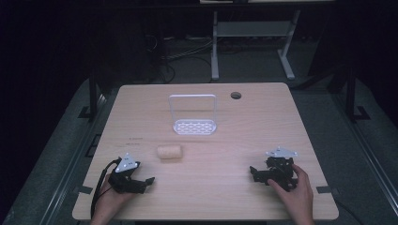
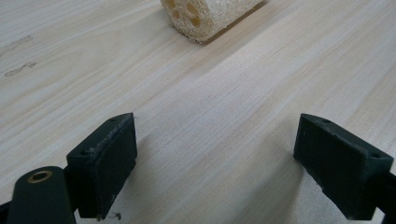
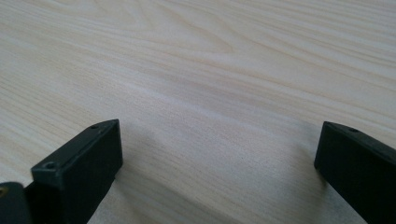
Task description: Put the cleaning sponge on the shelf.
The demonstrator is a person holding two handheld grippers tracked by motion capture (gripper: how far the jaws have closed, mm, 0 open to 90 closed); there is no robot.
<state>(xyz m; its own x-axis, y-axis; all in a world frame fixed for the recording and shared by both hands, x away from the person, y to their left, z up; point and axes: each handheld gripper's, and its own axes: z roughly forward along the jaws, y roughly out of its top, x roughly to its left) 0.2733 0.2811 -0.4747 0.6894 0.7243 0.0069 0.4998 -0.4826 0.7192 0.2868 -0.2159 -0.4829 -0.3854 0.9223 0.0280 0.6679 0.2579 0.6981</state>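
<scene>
The left gripper [image 1: 149,180], black with a grey three-cornered plate on top, rests low on the pale wooden worktop [image 1: 220,140] at about seven o'clock of the surface, held in the person's left hand [image 1: 111,194]. Its jaws stand released and wide apart, with bare wood grain between them in the left gripper view (nothing is pinched). From there, at roughly one o'clock and near but clearly apart, lies the beige, short cylindrical loofah sponge [image 1: 169,152], on its side on the worktop; in the left gripper view [image 2: 212,16] its cut end with round holes faces the camera, just ahead of the open jaws.

The right gripper [image 1: 254,172], also black with a grey plate, sits at about five o'clock of the worktop in the person's right hand [image 1: 293,190]. Its jaws are likewise released, spread wide over bare wood in the right gripper view.

Farther out, at twelve o'clock from the sponge and well apart from it, stands a white wire-framed rack with a perforated base [image 1: 194,123], upright. Beyond it, toward one o'clock, a small round dark cable hole [image 1: 235,95] is set in the worktop near the far edge.
</scene>
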